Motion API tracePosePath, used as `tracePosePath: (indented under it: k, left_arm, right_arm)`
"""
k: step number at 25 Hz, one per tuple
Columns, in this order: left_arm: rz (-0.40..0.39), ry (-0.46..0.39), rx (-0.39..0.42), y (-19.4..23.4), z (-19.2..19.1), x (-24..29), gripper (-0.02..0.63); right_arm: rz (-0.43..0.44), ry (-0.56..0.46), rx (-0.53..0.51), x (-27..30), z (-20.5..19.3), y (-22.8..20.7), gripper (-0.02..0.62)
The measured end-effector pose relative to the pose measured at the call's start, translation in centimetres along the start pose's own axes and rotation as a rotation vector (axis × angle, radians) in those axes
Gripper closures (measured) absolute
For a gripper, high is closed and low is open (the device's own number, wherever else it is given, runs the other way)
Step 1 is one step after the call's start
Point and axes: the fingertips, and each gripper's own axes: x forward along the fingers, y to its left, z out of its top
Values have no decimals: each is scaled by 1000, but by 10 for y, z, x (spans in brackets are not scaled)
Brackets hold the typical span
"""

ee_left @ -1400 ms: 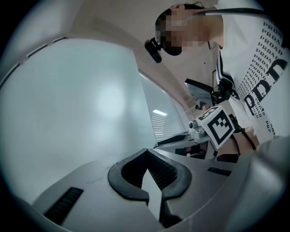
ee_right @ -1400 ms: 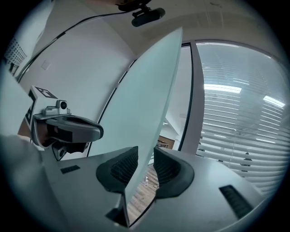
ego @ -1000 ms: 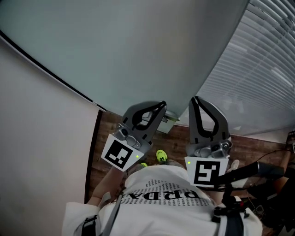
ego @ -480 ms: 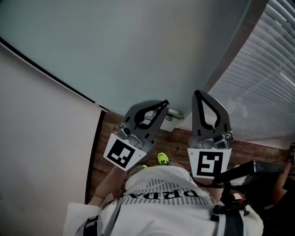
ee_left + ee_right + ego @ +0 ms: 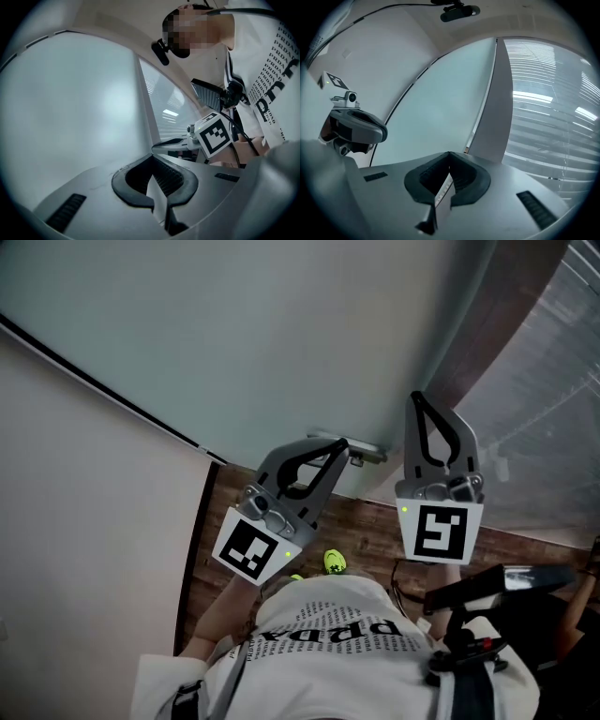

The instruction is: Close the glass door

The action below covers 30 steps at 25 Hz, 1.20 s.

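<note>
Both pressed together and empty, your left gripper (image 5: 340,446) and right gripper (image 5: 415,399) face the door (image 5: 281,334), its edge seemingly against the frame (image 5: 494,108): closing looks all but done.

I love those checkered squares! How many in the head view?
2: left marker on the left gripper; right marker on the right gripper. Other cube faces may hide more.

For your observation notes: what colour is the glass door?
The glass door is frosted pale blue-green; the head view shows it best.
</note>
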Motion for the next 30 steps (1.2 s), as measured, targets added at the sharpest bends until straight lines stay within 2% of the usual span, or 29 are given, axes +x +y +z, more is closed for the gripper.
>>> tracePosePath:
  k: [5, 8, 11, 23, 30]
  left_arm:
    - [-2, 12, -38, 6, 0, -2, 615]
    - [14, -30, -18, 17, 13, -6, 615]
    - [-3, -47, -14, 17, 18, -5, 615]
    - [-14, -36, -20, 15, 17, -5, 615]
    - [10, -27, -16, 16, 17, -7, 615]
  right_arm:
    - [17, 31, 6, 6, 2, 2, 597]
    - [39, -4, 15, 21, 19, 15, 597]
    - [40, -29, 15, 26, 28, 20, 598]
    - [37, -15, 20, 24, 25, 19, 598]
    - [58, -27, 25, 25, 26, 22, 598]
